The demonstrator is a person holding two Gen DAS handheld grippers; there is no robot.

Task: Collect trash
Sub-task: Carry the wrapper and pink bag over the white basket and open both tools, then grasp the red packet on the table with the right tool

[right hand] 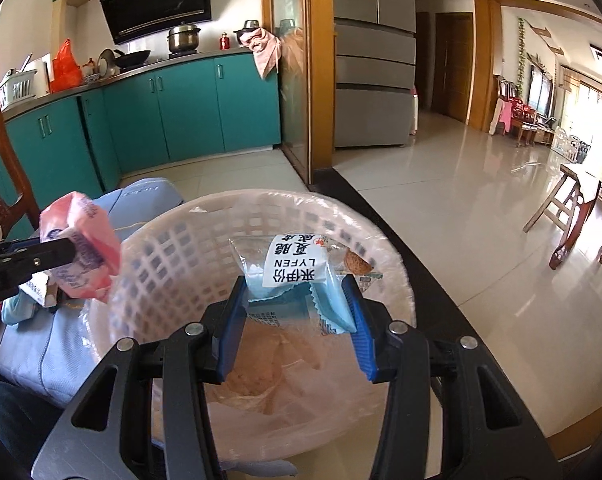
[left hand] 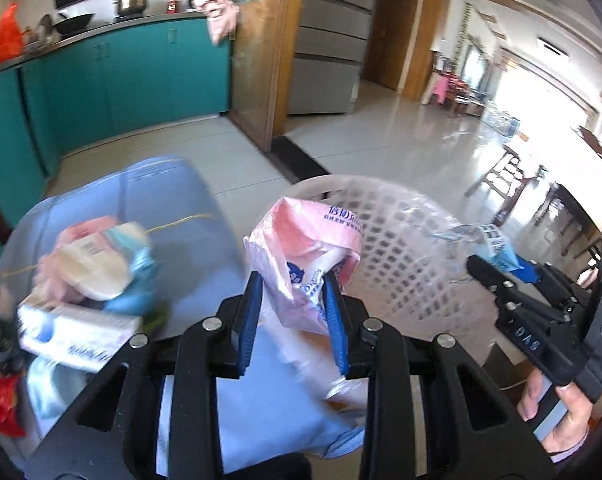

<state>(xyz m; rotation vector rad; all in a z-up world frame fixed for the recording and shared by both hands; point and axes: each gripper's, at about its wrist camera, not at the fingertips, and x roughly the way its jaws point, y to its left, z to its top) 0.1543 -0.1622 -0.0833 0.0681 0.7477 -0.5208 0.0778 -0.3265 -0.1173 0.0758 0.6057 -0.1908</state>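
Your left hand-held gripper (left hand: 292,280) pinches the pink wrapper (left hand: 305,256) just beside the white basket (left hand: 401,248), while your right hand-held gripper (right hand: 297,284) clamps the blue snack packet (right hand: 297,276) over the basket's lined opening, more trash (left hand: 85,276) piled on the blue cloth (left hand: 189,200).
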